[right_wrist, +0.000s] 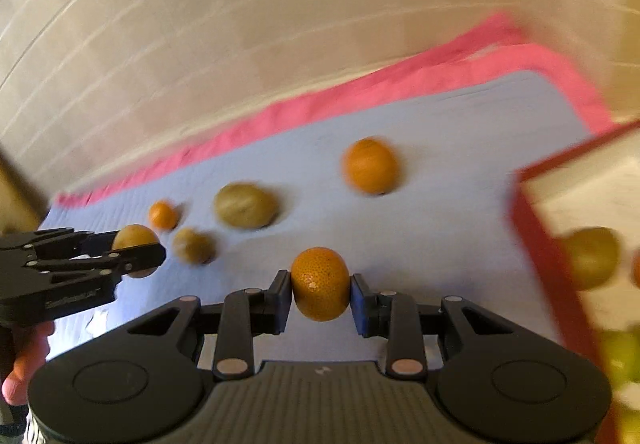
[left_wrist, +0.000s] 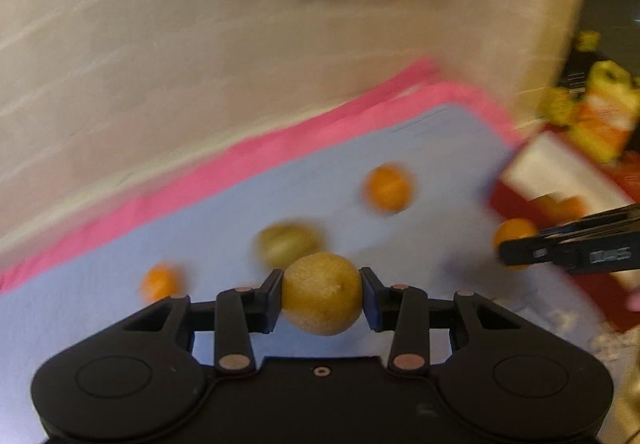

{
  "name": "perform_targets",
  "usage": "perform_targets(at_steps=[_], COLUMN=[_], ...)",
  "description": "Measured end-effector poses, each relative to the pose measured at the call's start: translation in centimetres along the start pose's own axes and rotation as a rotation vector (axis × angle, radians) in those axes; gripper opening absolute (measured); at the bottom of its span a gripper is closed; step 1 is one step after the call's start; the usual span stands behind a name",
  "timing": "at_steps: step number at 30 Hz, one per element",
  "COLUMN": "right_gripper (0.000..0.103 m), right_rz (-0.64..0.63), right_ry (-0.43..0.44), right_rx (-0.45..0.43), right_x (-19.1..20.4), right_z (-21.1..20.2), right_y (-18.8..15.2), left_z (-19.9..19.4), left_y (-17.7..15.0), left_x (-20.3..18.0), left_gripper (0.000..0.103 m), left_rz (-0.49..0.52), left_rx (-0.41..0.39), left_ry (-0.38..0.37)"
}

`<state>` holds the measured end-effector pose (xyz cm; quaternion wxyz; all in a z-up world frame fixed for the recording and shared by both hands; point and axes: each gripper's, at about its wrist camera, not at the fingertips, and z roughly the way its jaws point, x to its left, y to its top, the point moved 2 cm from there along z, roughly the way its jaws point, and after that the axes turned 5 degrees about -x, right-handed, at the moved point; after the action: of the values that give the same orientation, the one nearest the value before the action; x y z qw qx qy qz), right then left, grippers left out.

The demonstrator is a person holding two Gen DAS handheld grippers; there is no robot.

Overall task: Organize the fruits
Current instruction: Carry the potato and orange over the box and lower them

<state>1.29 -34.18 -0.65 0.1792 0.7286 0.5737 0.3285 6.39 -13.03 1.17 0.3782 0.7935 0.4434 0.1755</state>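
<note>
Left wrist view: your left claw (left_wrist: pixel 322 298) pinches a kiwi (left_wrist: pixel 322 294), right claw (right_wrist: pixel 321 294) an orange (right_wrist: pixel 320 283); carry both level to the box (right_wrist: pixel 560 264).

Blue mat (right_wrist: pixel 440 228) carries 2 oranges (right_wrist: pixel 370 165), 2 kiwis (right_wrist: pixel 245 205).

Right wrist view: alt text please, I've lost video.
The right gripper clamps a round orange citrus fruit above a pale blue, pink-edged mat. More fruits lie beyond; the left gripper holds a yellow-brown fruit at left.
</note>
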Motion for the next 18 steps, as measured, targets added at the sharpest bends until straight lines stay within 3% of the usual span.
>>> perform_targets(at_steps=[10,18], right_gripper=[0.033,0.033], right_rz=[0.176,0.311], right_ry=[-0.258,-0.416], right_rx=[-0.189,-0.251], right_x=[-12.4,-20.9], right_z=[-9.4,-13.9], right_y=[0.0,-1.2], left_z=[3.6,8.7], left_y=[7.7,11.3], left_x=[-13.7,-24.0], left_gripper=[0.048,0.048], left_rz=[0.223,0.352], left_rx=[-0.131,-0.103], left_ry=[-0.331,-0.458])
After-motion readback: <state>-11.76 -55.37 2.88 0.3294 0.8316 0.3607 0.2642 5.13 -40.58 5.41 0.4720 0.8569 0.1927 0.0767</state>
